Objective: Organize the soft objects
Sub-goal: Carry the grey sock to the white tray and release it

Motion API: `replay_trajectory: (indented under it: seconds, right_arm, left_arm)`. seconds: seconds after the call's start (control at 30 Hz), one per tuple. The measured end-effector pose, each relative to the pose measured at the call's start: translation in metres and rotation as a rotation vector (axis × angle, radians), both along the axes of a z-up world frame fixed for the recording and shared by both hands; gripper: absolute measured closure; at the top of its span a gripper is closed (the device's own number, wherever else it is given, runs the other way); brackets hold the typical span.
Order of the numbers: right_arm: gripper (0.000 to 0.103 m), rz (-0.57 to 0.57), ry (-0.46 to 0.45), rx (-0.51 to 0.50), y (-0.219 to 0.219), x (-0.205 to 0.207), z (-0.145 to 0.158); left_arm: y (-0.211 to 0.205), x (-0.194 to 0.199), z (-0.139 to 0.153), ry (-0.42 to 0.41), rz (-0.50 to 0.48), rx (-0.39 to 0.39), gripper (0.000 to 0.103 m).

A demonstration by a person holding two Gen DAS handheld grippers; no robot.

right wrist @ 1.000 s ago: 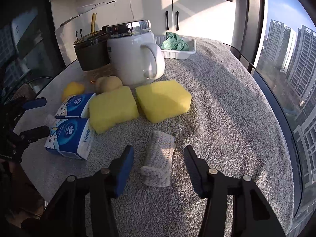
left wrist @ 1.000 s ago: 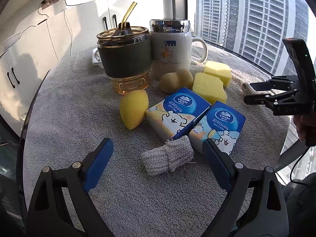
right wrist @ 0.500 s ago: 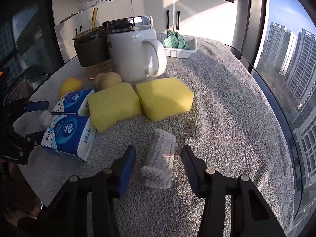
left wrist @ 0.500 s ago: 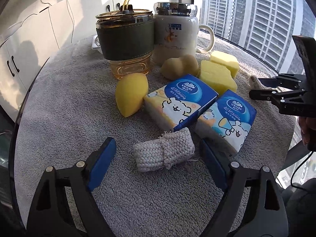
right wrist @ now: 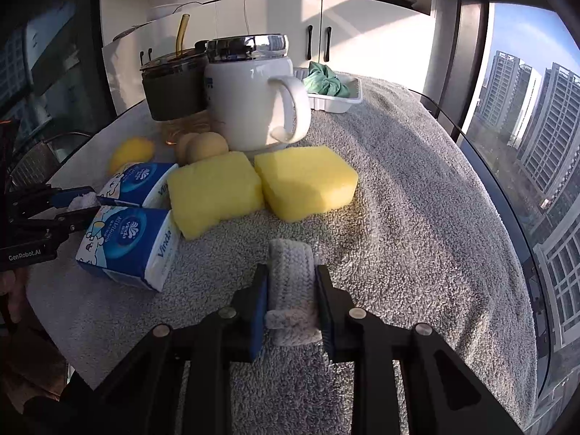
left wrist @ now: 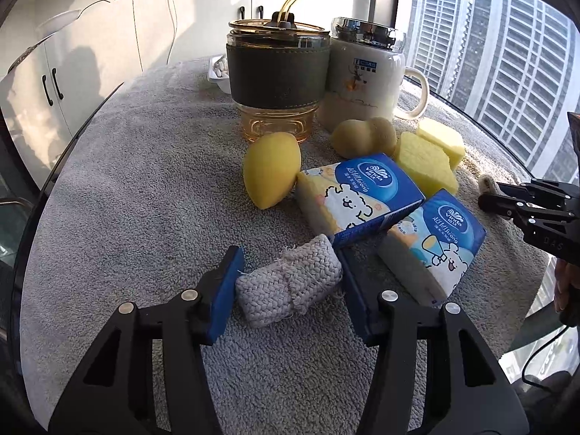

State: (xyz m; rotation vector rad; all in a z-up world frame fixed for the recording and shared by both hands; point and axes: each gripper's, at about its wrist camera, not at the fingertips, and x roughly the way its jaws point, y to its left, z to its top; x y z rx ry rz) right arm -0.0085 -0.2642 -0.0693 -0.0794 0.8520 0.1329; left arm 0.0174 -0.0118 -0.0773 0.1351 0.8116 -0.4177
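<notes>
A grey woven cloth roll [left wrist: 290, 282] lies on the towel-covered table between the blue pads of my left gripper [left wrist: 290, 264]. Its jaws are closing and both pads touch the roll's ends. My right gripper [right wrist: 291, 301] is shut on a second pale knitted roll [right wrist: 290, 264], gripped across its width. Behind it lie two yellow sponge blocks [right wrist: 214, 192] [right wrist: 308, 181] and two blue tissue packs [right wrist: 127, 246] [right wrist: 139, 181]. A yellow egg-shaped sponge [left wrist: 271, 168] and a beige gourd-shaped sponge [left wrist: 362, 136] sit further back.
A glass cup with a dark sleeve and straw [left wrist: 277, 69] and a lidded white mug [left wrist: 366, 79] stand at the back. A white tray [right wrist: 337, 103] holding a green cloth [right wrist: 326, 81] is behind the mug. The round table edge runs close on the right.
Both grippers' jaws have closed in. The left pads now touch the woven roll's ends, and the right pads have clamped onto the knitted roll. The left view has rolled slightly.
</notes>
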Motion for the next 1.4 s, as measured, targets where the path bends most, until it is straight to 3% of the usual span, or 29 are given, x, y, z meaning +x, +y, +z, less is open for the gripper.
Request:
replay_trajectory:
  seconds: [0.43, 0.6, 0.77, 0.93, 1.1, 1.27, 1.4]
  right_arm:
    - [0.076, 0.002, -0.015, 0.023, 0.001, -0.008, 0.013]
    - [0.076, 0.017, -0.026, 0.032, 0.003, -0.013, 0.03]
    - [0.076, 0.046, -0.094, 0.037, -0.002, -0.004, 0.077]
    - [0.076, 0.077, -0.187, 0.037, -0.013, 0.029, 0.137]
    - [0.076, 0.11, -0.255, -0.006, -0.013, 0.088, 0.181]
    - [0.076, 0.146, -0.213, -0.027, -0.008, 0.163, 0.196]
    - [0.076, 0.17, -0.136, -0.042, -0.004, 0.225, 0.182]
  left_arm:
    - [0.006, -0.025, 0.015, 0.018, 0.036, -0.049, 0.054]
    - [0.01, -0.027, 0.054, -0.037, 0.046, -0.073, 0.054]
    - [0.02, -0.007, 0.109, -0.138, 0.051, -0.071, 0.054]
    - [0.026, 0.037, 0.166, -0.237, 0.025, -0.064, 0.053]
    - [0.02, 0.112, 0.197, -0.252, -0.004, -0.047, 0.053]
    - [0.003, 0.183, 0.2, -0.223, -0.055, -0.013, 0.053]
    - [-0.015, 0.245, 0.178, -0.157, -0.094, 0.0, 0.053]
